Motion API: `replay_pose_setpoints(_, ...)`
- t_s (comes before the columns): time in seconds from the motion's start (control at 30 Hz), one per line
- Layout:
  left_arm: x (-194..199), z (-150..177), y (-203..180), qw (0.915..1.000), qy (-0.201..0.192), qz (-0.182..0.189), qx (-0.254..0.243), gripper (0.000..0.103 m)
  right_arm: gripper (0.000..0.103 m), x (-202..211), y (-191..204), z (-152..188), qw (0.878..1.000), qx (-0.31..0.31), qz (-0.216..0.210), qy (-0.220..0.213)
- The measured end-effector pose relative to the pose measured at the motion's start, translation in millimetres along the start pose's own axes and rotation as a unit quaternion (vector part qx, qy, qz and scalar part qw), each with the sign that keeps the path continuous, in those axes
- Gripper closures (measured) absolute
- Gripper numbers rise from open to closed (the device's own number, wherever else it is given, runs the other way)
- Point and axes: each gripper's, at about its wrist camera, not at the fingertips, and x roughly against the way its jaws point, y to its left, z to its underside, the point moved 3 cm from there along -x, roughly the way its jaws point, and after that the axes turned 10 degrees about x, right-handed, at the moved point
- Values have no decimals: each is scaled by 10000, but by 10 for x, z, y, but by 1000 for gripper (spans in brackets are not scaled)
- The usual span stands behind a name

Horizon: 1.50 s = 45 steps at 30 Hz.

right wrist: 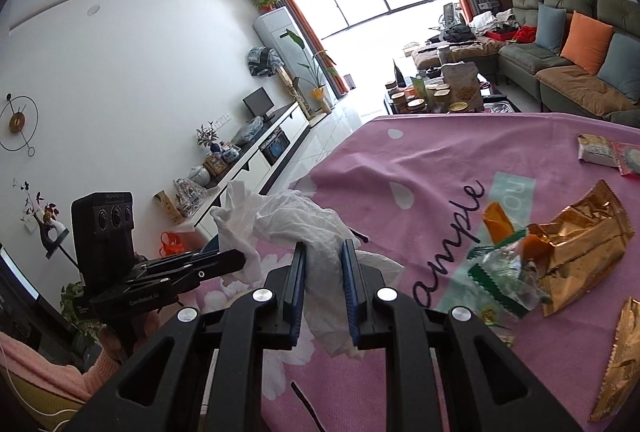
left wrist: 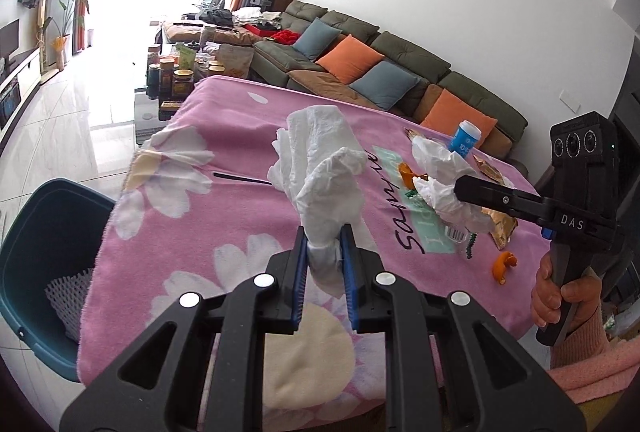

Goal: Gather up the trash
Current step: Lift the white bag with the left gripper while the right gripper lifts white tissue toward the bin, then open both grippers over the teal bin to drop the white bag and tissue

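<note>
Both tongs pinch crumpled white tissues.

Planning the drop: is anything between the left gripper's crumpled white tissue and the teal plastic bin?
Nothing visible. The tissue hangs above the pink floral blanket; the bin stands open beyond the blanket's left edge.

blanket: pink, white daisies | tissue: white | bin: teal | wrapper: gold | peel: orange
</note>
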Motion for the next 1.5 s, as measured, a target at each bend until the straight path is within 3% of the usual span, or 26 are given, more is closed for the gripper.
replay_pose_setpoints(0.47,503,-115,805,9940,-494,-765,600,86,86,-684,427,-183,9964,282,-673,426)
replay_pose_setpoints(0.83,758,-108,1452,9789,-747,-1466,1211,86,86,-1220,783,-382,9890,562,-1143,747)
replay_pose_setpoints(1.23,759,27,1950,9640,-610,-2105,1503,86,86,-1852,1210,-533,9799,829,-1415,1134)
replay_pose_setpoints(1.5,621,56,2209,9611,-388,-2182,1646,85,85,-2292,1423,-491,9747,852,-1413,1507)
